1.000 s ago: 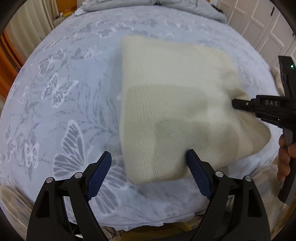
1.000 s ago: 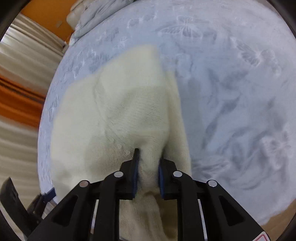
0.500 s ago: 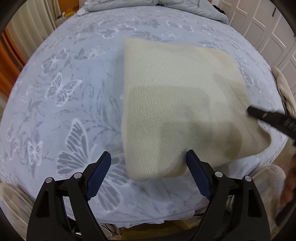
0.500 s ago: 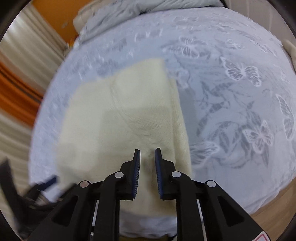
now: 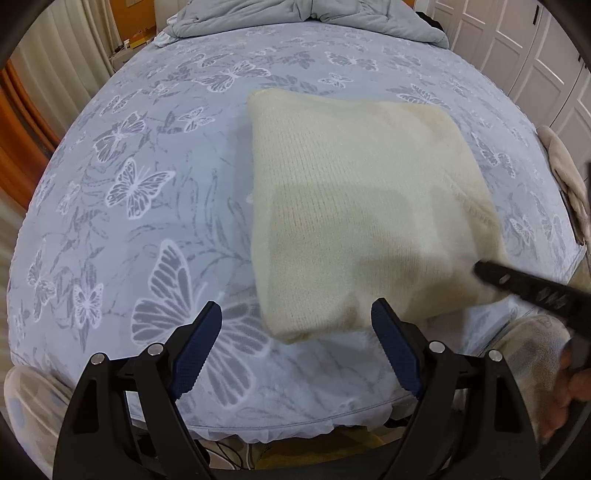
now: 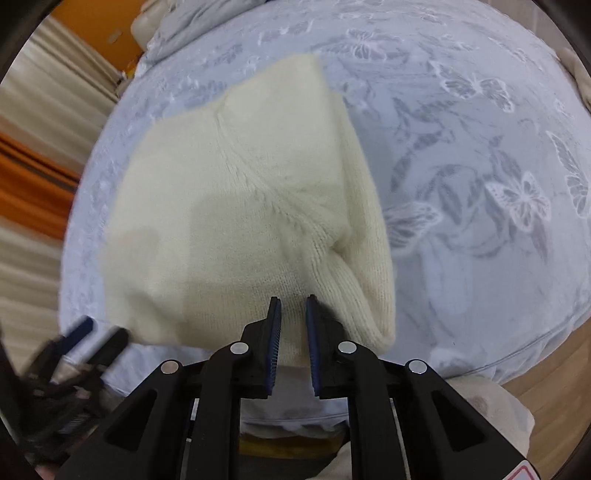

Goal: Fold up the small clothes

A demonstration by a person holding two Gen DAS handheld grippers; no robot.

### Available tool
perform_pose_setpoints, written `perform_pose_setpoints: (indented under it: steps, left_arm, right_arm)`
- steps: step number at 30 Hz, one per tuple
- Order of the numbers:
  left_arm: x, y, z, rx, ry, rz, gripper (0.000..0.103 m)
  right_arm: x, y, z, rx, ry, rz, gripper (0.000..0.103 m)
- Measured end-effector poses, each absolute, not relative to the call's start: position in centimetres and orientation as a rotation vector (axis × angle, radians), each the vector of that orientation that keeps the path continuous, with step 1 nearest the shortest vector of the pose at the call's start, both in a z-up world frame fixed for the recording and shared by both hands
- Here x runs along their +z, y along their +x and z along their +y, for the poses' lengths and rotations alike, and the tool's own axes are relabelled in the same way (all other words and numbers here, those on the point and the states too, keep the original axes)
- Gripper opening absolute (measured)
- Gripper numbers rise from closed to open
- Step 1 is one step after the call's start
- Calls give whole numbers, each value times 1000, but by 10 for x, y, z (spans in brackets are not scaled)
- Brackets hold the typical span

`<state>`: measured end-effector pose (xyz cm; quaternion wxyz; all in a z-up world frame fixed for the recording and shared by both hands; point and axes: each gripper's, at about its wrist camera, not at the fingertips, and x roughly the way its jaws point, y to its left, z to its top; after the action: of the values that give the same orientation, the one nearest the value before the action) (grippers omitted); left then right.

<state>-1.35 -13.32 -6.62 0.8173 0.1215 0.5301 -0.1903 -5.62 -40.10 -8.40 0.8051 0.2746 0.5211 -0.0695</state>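
Observation:
A cream knitted garment (image 5: 362, 206) lies folded into a rough square on the bed; it also shows in the right wrist view (image 6: 240, 206). My left gripper (image 5: 295, 332) is open and empty, its jaws wide apart just before the garment's near edge. My right gripper (image 6: 293, 325) has its jaws a narrow gap apart, empty, at the garment's near edge with a raised fold just to its right. The right gripper also shows blurred in the left wrist view (image 5: 524, 288) at the garment's right corner.
The bed (image 5: 129, 184) has a blue-grey sheet with white butterflies. A grey duvet (image 5: 295, 14) is bunched at the far end. White cupboard doors (image 5: 517, 44) stand at the right, curtains (image 6: 33, 155) at the left. A beige cloth (image 5: 565, 177) lies at the bed's right edge.
My right gripper has let go of the garment's fold and drawn back a little; the garment now lies flat. My left gripper has stayed open and pulled back slightly.

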Motion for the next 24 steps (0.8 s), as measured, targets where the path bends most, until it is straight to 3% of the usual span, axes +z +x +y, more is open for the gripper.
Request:
perform_pose_setpoints:
  steps: [2,7,11,12,13,16,18,19,20,22,24]
  left_arm:
    - [-61,-12,-128,-397,213,1132,81]
    - [-34,21,-132,-398,72,1096,81]
    - [-48,58,-154,-342,133,1125,81]
    - [-61,67,-160,-326,166,1164,81]
    - [-72,74,-164,-325,179,1198,86]
    - [-82,80,-162,-317,154,1209,93]
    - [-79,79,-157,-322,139,1218,92]
    - [-75,77,-155,-322,133,1219,91]
    - [-72,75,-153,-325,128,1219,91]
    - [-67,68,-149,-321,122,1220,91]
    - [-64,60,-147,-318,111,1225,91]
  right_arm:
    - [-61,-49,-403,-114,581,1052,18]
    - [-35,6,-396,-54,510,1012,18]
    - [-83,50,-405,-134,454,1131,17]
    - [-105,55,-410,-176,410,1182,10]
    - [-117,55,-415,-157,422,1168,8]
    - [-107,42,-430,-123,530,1135,9]
    - [-91,26,-432,-143,534,1104,20]
    - [-80,11,-434,-156,531,1069,30]
    - [-73,-4,-436,-174,544,1043,49]
    - [-70,-27,-443,-210,594,1014,72]
    - [-77,-40,-446,-208,653,1040,73]
